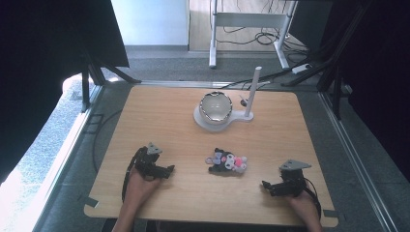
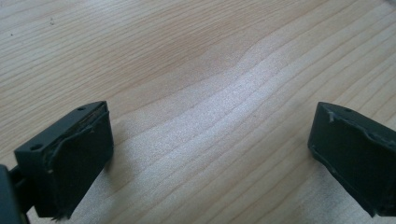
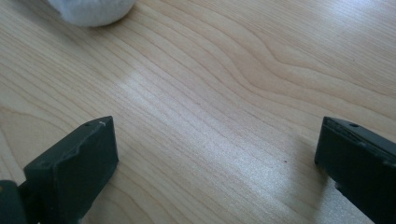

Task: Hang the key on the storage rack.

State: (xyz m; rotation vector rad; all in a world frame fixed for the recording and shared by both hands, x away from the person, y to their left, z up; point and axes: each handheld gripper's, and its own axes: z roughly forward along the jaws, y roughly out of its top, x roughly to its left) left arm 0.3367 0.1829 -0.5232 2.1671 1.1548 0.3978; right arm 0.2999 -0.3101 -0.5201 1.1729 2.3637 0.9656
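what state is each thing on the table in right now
left gripper: open, holding nothing, over bare wood
right gripper: open, holding nothing
plush toy: lying on the table between the grippers, untouched
bowl: upright on the white stand, contents cannot be told
white stand: post upright

In the right gripper view a pale rounded thing is cut off by the top edge and cannot be identified. In the high view the plush toy is too small for its details to be made out, and both forearms are cropped by the bottom edge.
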